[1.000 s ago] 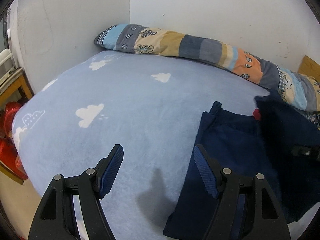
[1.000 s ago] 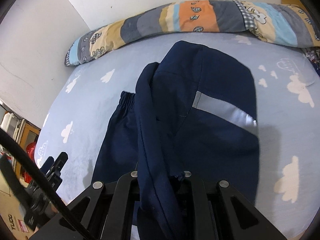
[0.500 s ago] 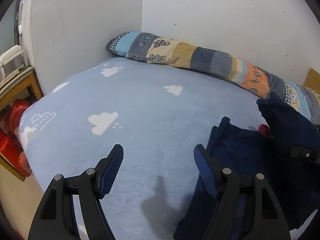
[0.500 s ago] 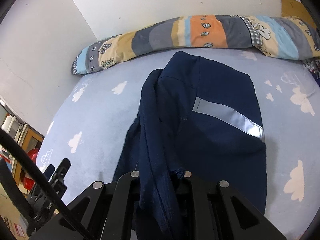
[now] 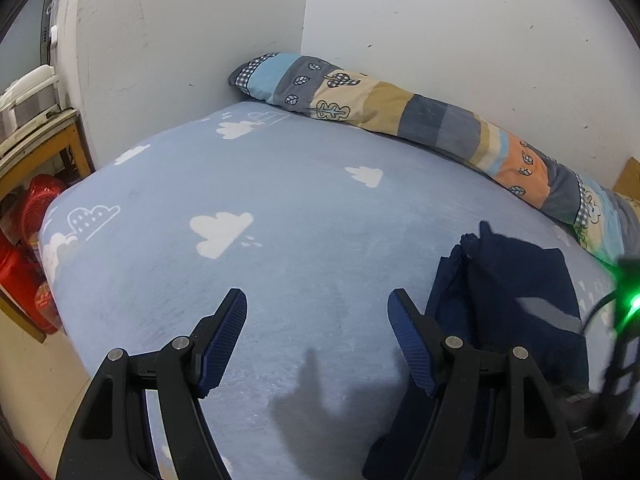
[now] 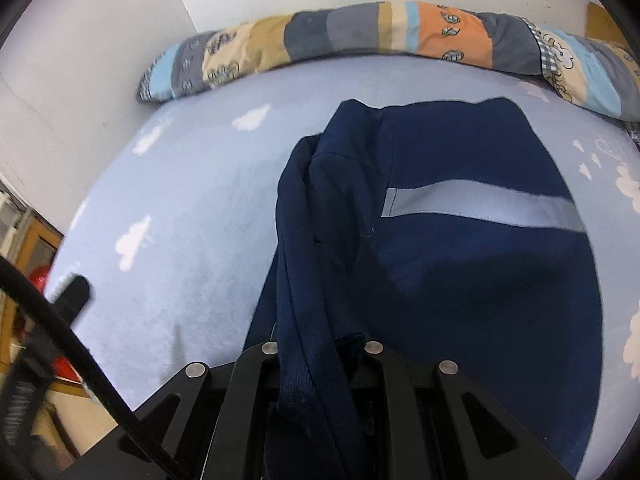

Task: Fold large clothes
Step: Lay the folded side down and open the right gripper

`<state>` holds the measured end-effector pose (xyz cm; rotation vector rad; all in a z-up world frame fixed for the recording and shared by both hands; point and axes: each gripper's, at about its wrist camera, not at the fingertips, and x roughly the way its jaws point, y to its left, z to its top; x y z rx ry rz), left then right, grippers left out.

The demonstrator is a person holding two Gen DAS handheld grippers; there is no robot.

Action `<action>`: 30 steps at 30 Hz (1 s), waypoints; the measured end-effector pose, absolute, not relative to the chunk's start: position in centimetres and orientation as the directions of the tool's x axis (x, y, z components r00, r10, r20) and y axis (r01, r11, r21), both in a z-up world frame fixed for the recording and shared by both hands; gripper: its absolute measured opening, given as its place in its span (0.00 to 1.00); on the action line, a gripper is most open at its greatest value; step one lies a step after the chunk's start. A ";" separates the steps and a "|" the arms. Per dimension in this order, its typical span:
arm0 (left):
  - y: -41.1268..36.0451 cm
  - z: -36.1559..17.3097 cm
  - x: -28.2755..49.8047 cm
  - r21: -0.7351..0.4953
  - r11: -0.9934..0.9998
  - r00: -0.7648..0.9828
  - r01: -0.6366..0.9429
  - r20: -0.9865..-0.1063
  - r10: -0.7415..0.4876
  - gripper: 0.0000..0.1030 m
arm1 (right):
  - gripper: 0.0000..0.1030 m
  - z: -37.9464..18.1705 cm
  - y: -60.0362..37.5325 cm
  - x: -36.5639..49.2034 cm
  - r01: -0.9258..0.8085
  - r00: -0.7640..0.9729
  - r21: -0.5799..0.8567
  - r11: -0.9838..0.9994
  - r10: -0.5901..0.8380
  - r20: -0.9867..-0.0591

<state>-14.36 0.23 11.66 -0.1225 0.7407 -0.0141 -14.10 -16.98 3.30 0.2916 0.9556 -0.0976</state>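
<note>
Your right tongs [image 6: 320, 354] are clenched on a bunched edge of the navy garment [image 6: 460, 264], which rises from the jaws as a thick fold and spreads ahead of them over the blue cloud-print bedcover [image 6: 192, 216]. A grey reflective stripe [image 6: 480, 208] runs across the cloth ahead and to the right of the jaws. Your left tongs [image 5: 318, 336] stand released, with only bare bedcover between the blue pads [image 5: 224, 336]. The garment lies just to the right of those left tongs, its edge passing behind the right finger. The long patchwork bolster [image 5: 400, 116] lies far ahead of both tongs, against the wall.
</note>
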 end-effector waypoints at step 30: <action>2.8 12.0 -14.4 -0.175 0.980 0.753 -0.091 -0.657 -0.047 0.70 | 0.72 -0.5 -8.6 -22.4 -0.214 0.648 -0.158 0.964 0.019 -0.761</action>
